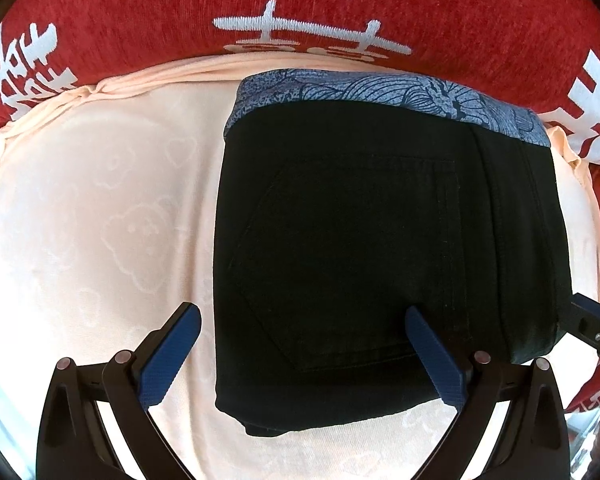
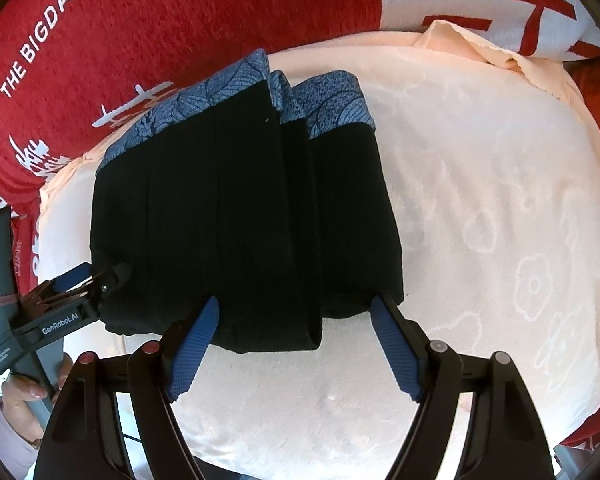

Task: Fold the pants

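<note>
On the peach towel (image 1: 100,208) lie the black pants (image 1: 360,240), folded compactly, blue patterned waistband (image 1: 380,94) far side. Left gripper (image 1: 300,354) and right gripper (image 2: 296,340) both gape, empty. Soft, limp cloth probably slides; pinching the near folded edge seems best.

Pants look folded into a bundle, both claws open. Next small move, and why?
Probably back both claws away and leave it. The black pants already lie as a compact folded bundle on the peach cloth, patterned blue waistband at the far edge. The left claw and right claw are open at the near edge, gripping nothing, so no fold looks pending.
</note>
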Motion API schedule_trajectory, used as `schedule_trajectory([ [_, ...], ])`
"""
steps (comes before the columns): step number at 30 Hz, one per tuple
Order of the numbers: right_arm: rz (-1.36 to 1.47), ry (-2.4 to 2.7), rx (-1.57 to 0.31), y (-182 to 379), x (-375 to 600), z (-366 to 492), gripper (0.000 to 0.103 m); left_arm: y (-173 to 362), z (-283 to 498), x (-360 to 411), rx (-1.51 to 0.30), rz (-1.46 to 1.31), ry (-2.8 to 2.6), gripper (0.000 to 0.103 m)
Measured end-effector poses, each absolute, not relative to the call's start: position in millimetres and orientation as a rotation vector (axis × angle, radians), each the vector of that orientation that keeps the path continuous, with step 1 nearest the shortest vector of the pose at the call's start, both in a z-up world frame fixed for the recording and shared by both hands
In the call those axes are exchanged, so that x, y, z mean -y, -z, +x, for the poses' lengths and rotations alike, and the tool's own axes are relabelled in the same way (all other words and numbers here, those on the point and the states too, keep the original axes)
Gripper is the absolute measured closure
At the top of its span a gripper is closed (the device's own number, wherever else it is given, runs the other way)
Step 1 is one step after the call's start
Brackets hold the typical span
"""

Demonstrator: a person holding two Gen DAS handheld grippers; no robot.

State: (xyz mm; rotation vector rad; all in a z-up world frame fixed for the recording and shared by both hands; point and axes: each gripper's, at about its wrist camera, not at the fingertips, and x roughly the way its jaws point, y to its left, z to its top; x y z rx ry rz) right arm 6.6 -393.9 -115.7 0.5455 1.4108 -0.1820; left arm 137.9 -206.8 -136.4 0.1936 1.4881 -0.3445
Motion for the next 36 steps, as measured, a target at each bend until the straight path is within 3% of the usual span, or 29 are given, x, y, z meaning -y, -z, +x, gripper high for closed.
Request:
schedule_trajectory([
  [15,0.629,0.105,-1.365,115,420,1,0.022,128,177,166,-1.476,0.083,0.394,0.001],
  [32,0.938,-0.164,-1.247,160,491,6,0.02,189,217,154,-1.636,-0.215,0.712,0.001],
  [36,0.943,-0.24,-1.228,168,490,16,0.015,199,220,167,-1.641,-0.238,0.734,0.001],
])
